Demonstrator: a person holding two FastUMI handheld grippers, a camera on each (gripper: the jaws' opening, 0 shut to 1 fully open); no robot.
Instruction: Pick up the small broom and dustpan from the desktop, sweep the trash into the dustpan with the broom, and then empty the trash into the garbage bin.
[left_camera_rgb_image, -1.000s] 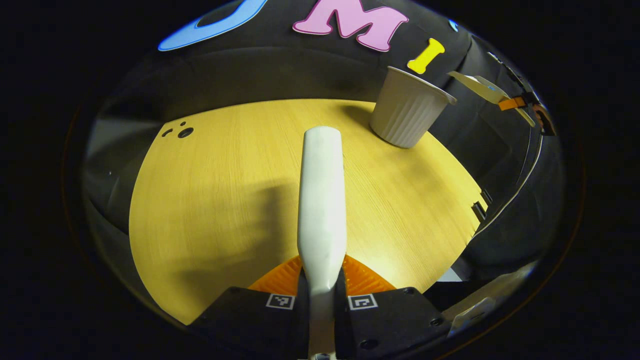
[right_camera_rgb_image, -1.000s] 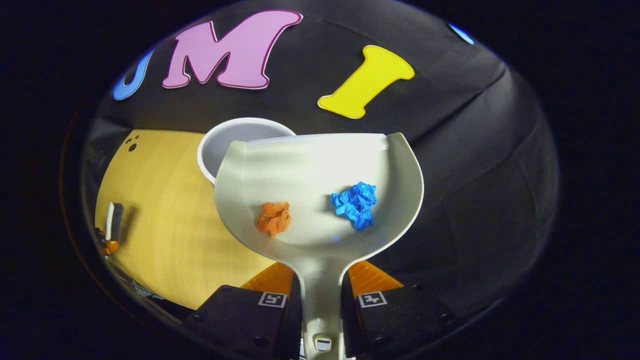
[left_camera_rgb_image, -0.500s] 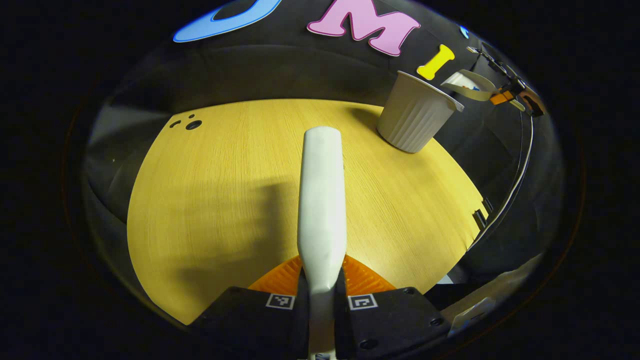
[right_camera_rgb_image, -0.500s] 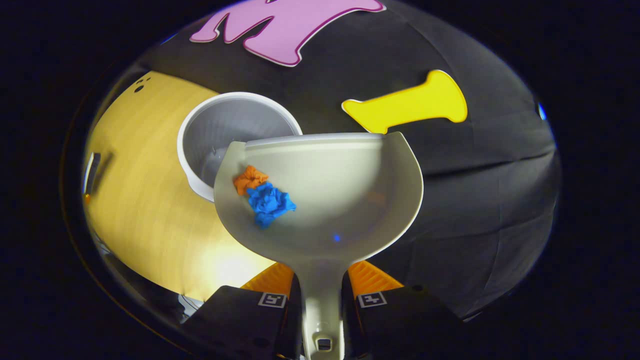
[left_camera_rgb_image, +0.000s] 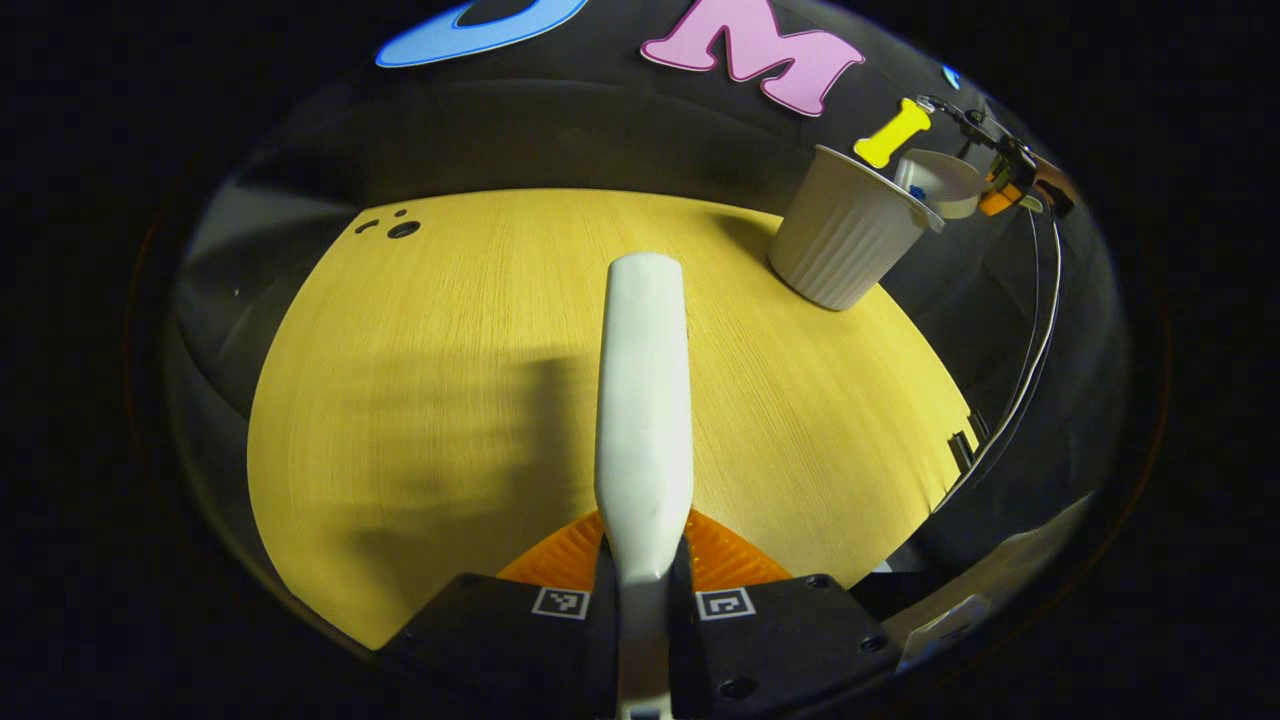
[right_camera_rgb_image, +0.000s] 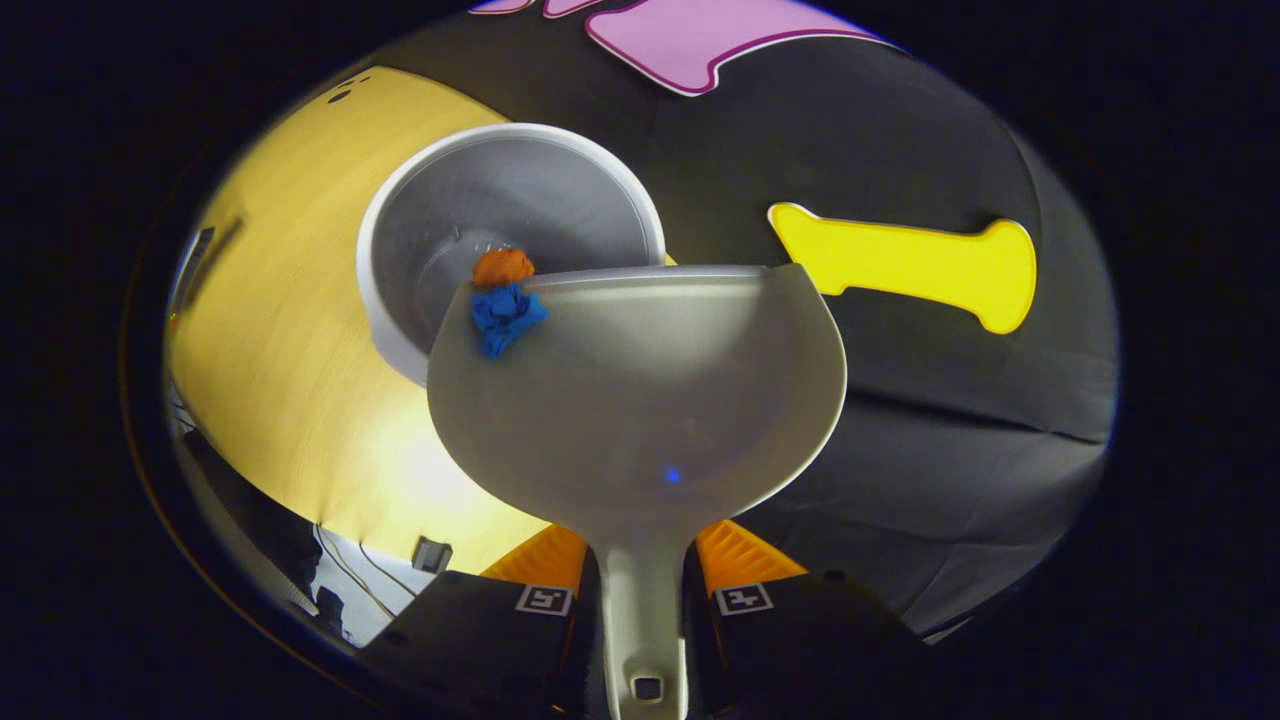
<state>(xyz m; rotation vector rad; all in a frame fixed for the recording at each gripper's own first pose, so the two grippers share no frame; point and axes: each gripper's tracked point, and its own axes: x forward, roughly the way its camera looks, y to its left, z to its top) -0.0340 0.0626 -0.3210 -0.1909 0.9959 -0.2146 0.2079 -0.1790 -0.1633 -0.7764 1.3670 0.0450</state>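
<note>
Wooden desktop (left_camera_rgb_image: 450, 380) with a light yellow grain, curved at the edges by the lens. Standing directly on it — a white ribbed garbage bin (left_camera_rgb_image: 845, 235), upright, at the far right corner close to the black wall. In the right gripper view the same bin (right_camera_rgb_image: 500, 210) seen from above, open mouth up, on the tabletop (right_camera_rgb_image: 270, 330) near its far edge. Three small dark holes (left_camera_rgb_image: 390, 225) in the surface at the far left corner — one larger, two smaller. Soft shadow (left_camera_rgb_image: 470, 440) across the near middle of the wood.
</note>
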